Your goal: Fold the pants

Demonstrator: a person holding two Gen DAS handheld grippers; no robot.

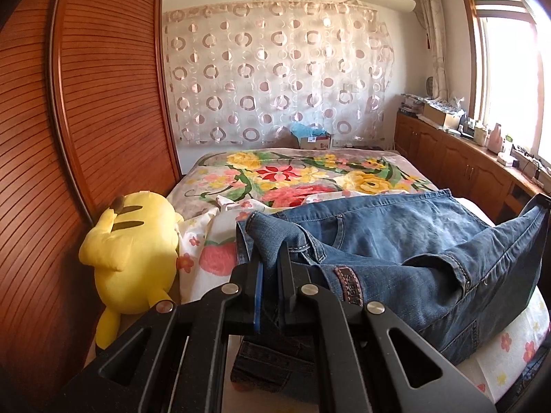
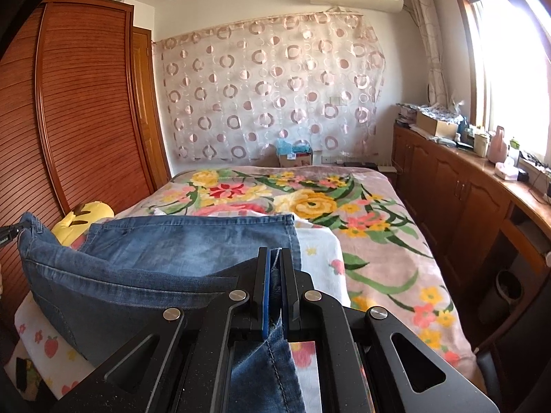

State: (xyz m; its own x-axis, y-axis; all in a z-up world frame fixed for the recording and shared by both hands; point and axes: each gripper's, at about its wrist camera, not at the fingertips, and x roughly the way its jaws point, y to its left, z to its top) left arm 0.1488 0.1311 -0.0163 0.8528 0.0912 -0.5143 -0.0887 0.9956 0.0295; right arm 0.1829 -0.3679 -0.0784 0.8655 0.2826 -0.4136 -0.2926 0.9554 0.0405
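Left wrist view: left hand-held gripper [image 1: 272,258] has its jaws pinched narrow on a bunched denim corner of the pants [image 1: 396,241]. The waistband with its leather patch and a belt loop runs off to the right from this pinch, so the left grip looks to be at the waist end. A short length of denim hangs below the jaws.

Right wrist view: right hand-held gripper [image 2: 274,275] is likewise clamped tight on denim, a seamed strip passing between the pads and hanging down below them. Which part of the garment this is I cannot tell for certain.

Position of pants: part lies flat on the bed [image 2: 378,241], over a white fruit-print sheet [image 2: 320,251] and the floral blanket; the near part is lifted and slung between the two grippers, sagging in the middle. A yellow plush toy [image 1: 134,241] sits at the bed's left side against the wardrobe [image 1: 86,103], just beside the denim.

Progress, as judged:
- Both grips secured: done.
- One layer spread flat: appears done.
- Held layer not yet laid down, so the fold in hand is open.
- No compact folded bundle visible; further folds and smoothing remain.
- Estimate: early to middle of the task.
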